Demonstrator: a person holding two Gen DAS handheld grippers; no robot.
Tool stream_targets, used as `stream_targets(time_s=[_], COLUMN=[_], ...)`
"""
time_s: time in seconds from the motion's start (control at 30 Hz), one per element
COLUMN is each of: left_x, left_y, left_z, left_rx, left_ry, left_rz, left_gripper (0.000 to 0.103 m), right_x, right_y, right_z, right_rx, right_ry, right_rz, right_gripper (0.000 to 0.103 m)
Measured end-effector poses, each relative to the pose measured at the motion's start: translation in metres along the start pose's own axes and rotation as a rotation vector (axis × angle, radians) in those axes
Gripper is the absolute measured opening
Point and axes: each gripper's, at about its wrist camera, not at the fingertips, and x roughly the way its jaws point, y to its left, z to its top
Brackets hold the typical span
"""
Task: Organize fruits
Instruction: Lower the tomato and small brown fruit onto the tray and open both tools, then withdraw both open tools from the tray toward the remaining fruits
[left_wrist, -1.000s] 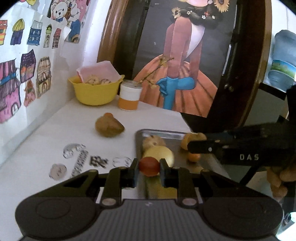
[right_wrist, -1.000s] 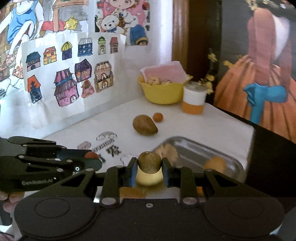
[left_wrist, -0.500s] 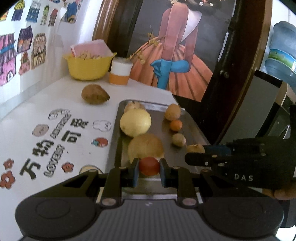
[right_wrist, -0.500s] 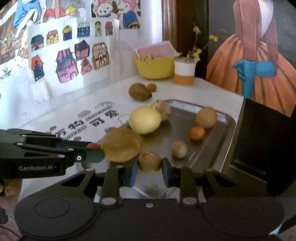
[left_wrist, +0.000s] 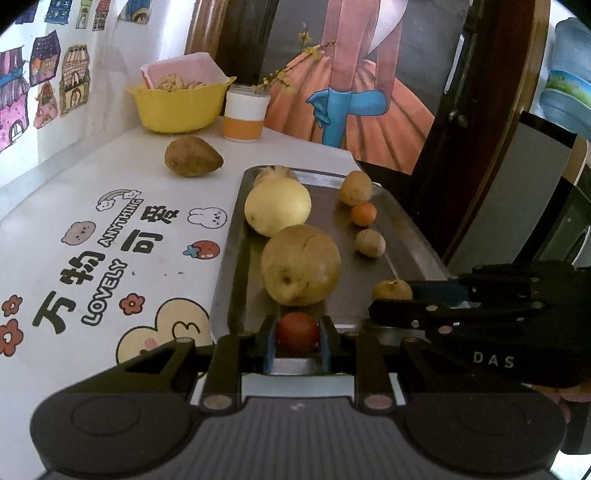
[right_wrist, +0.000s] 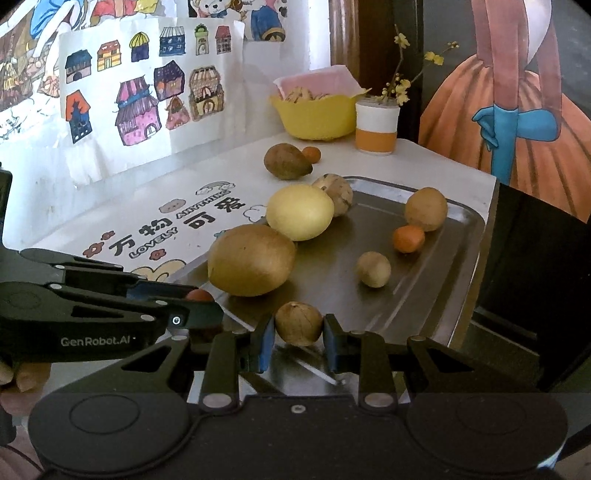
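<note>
**Camera positions: two wrist fisheyes, near end of tray**

Left wrist view sits low behind the left hand-held gripper (left_wrist: 297, 341), facing 12 o'clock along the metal tray (left_wrist: 402, 225), close in. Right wrist view sits behind the right hand-held gripper (right_wrist: 299, 334), facing about 11 o'clock over the same tray (right_wrist: 443, 266). Both views share the tray, the desk (left_wrist: 92, 177) and the yellow bowl (left_wrist: 177, 107); each shows the other gripper at its edge.

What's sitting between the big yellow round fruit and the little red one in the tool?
A big brown fruit on the tray, seen in the left wrist view, between the yellow fruit and the red fruit.
</note>
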Motion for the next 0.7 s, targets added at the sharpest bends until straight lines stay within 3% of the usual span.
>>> stream_targets(time_s=[0.17,0.33,0.43,0.57,0.67,0.7], left_x=[0.0,-0.005,-0.009,-0.018,-0.027,-0.03], left_y=[-0.001,-0.004,-0.004,-0.004,-0.003,-0.002], left_z=[0.001,0.003,0.005,0.005,0.007,0.007], left_rx=[0.007,0.036,0.031,0.034,0.02,0.014], left_ry=[0.004,-0.003,-0.012,-0.03,-0.039,-0.042], left_rz=[0.006,0.015,0.014,0.008,0.005,0.002], left_gripper=[0.026,0.037,0.057,0.066,0.079,0.084], right_x=[0.002,0.001,-0.003,-0.015,-0.028,-0.034], right_y=[-0.001,-0.003,-0.004,-0.006,-0.008,-0.008], right_z=[0.0,-0.002,-0.002,-0.004,-0.006,-0.007], right_rx=[0.007,0.02,0.025,0.033,0.045,0.049], right_ry=[0.003,0.003,-0.005,-0.027,-0.043,-0.05], right_rz=[-0.005,-0.005,-0.022,-0.045,-0.074,-0.081], right_gripper=[0.03,0.033,0.044,0.053,0.079,0.083])
